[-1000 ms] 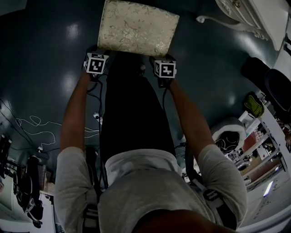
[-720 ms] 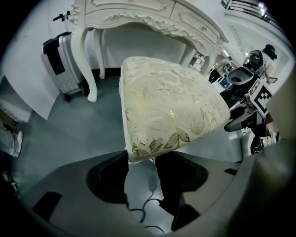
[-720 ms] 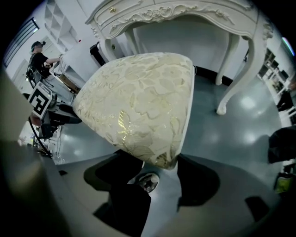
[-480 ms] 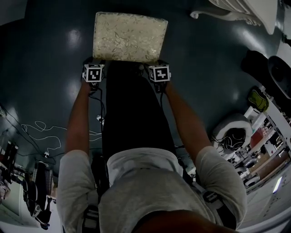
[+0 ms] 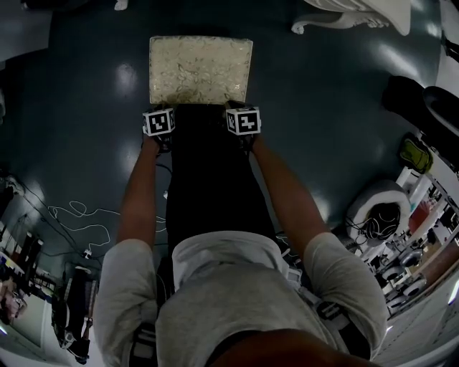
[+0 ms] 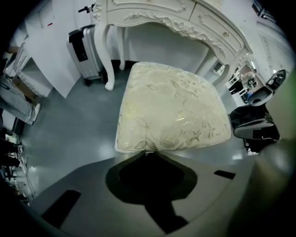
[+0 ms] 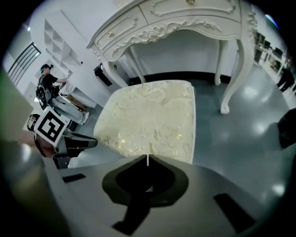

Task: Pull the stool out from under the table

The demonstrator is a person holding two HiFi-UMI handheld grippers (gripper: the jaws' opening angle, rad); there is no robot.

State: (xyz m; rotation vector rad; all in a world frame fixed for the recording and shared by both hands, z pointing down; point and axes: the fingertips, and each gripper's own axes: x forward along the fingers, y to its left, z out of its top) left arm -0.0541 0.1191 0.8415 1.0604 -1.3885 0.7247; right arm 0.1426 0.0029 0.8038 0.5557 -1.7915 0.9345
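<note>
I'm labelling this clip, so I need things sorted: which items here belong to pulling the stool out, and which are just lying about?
Job in hand: stool; left gripper and right gripper, both shut on its cushion edge; table.
Lying about: suitcase; loose cables.

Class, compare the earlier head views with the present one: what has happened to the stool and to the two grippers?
The stool has turned from skewed to square with the person, and it seems to sit a little further out from the table. Nothing was taken hold of or let go: the left gripper and the right gripper stay shut on its near edge.
</note>
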